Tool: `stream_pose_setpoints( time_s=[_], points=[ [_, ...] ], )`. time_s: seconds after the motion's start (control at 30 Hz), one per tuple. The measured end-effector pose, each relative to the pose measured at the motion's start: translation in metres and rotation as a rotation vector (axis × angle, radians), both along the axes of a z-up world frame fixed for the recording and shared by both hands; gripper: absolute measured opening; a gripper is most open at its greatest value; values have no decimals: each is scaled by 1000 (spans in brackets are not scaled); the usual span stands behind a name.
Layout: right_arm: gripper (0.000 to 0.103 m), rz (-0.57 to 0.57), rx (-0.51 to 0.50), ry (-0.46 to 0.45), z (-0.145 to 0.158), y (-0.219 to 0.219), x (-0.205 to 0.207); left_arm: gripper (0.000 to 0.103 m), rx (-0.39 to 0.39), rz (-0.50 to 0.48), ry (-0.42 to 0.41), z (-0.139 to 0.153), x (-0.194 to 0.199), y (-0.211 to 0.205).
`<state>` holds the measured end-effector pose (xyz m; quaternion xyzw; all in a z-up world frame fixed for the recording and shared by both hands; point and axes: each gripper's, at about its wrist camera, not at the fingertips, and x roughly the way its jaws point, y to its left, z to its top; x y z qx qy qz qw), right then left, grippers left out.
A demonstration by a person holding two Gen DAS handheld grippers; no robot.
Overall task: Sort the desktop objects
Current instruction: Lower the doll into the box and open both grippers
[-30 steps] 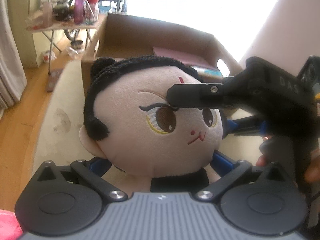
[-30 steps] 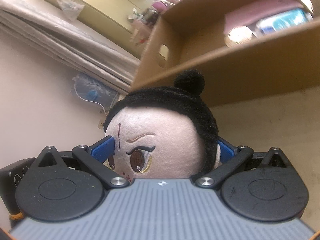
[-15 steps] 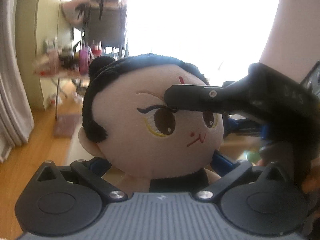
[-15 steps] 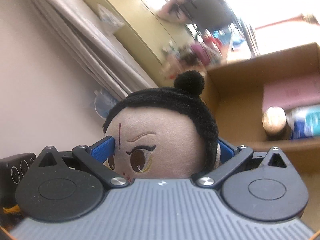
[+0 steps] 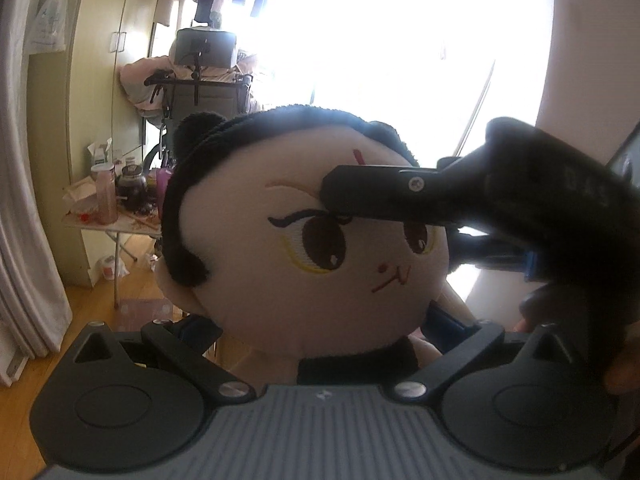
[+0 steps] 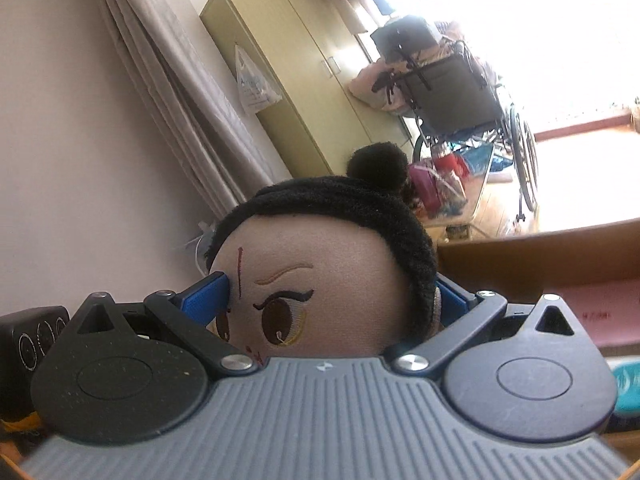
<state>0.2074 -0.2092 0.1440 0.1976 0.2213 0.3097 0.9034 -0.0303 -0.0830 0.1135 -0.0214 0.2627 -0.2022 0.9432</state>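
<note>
The plush doll (image 5: pixel 320 248) shows little below its neck; the left gripper (image 5: pixel 320 332) body hides the torso. A finger (image 5: pixel 384 196) of the right gripper crosses its brow and one eye. From the right wrist, the doll's mouth and chin sit behind the right gripper (image 6: pixel 332 300). The window (image 5: pixel 400 40) is blown out white.

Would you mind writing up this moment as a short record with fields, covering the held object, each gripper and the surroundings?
held object: plush doll with black hair and an embroidered face
left gripper: shut on the doll below its head, at the neck
right gripper: shut on the doll's head, one blue finger at the forehead, the other behind the hair
support: doll held by both grippers at once
nearby: cardboard box beside the doll, something pink inside
background: wheelchair, yellow-green cabinet, curtain
</note>
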Motion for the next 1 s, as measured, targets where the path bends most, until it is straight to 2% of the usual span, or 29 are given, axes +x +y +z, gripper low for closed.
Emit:
stream_pose_setpoints(
  time_s=[0.3,0.5,0.6,0.77,0.9,1.0],
  points=[
    [102,-44,-5,12,-7,-1,79,103,-13,-25,27,-10,84,-14],
    [102,-67,-16,59,-33,-2,124,103,-12,-30,110,-37,128,-21],
    [102,-70,2,129,-60,-5,144,103,15,-29,176,-56,138,-25],
    [102,-53,81,295,-112,-14,170,103,109,-47,272,-87,151,-31],
    [102,-50,152,421,-151,-22,183,103,158,-56,317,-105,155,-30],
    [102,-73,150,500,-172,-23,188,103,158,-56,327,-110,157,-26]
  ],
)
